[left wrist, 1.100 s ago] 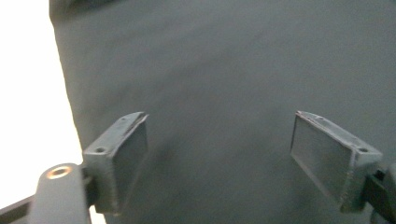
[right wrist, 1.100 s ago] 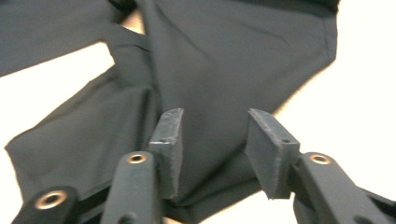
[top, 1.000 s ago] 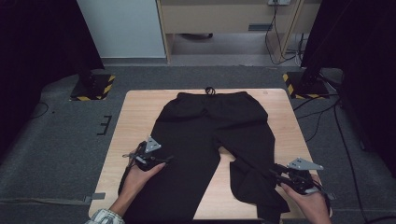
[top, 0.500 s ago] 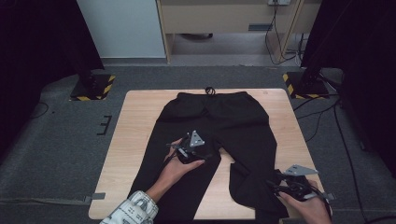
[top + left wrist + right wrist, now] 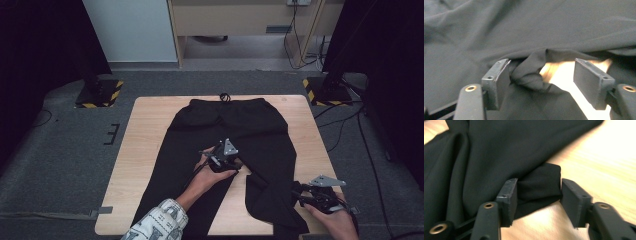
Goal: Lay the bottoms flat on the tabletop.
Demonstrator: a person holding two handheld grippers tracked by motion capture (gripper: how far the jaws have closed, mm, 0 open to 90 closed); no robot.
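— Left tool [image 5: 220, 159] sits over the crotch of the black trousers [image 5: 225, 130], out past the person's patterned sleeve [image 5: 159, 224]. Its jaws have just been closing; in the left gripper view they stand well apart, with a bunched fold of cloth [image 5: 529, 72] between them, against one pad and clear of the other. Nothing is clamped.

— And the right tool?

— Right tool [image 5: 304, 196] is at the near right corner of the table [image 5: 145, 135], at the hem of the right trouser leg. Its jaws have just been closing too. In the right gripper view the hem corner [image 5: 539, 185] fills the gap between both pads; whether they actually pinch it, I cannot tell.

— What about the surface and the room?

— Light wooden table on grey carpet. Two stands with yellow-and-black striped bases [image 5: 97, 92] flank the far corners, black curtains hang at both sides, and a pale cabinet [image 5: 130, 30] and cables lie beyond.

— Which way do the trousers point?

— Flat, long axis running from the far edge to the near edge. Waistband with its drawstring [image 5: 224, 96] is at the far side; the legs spread toward the person, the left one running off the near edge.
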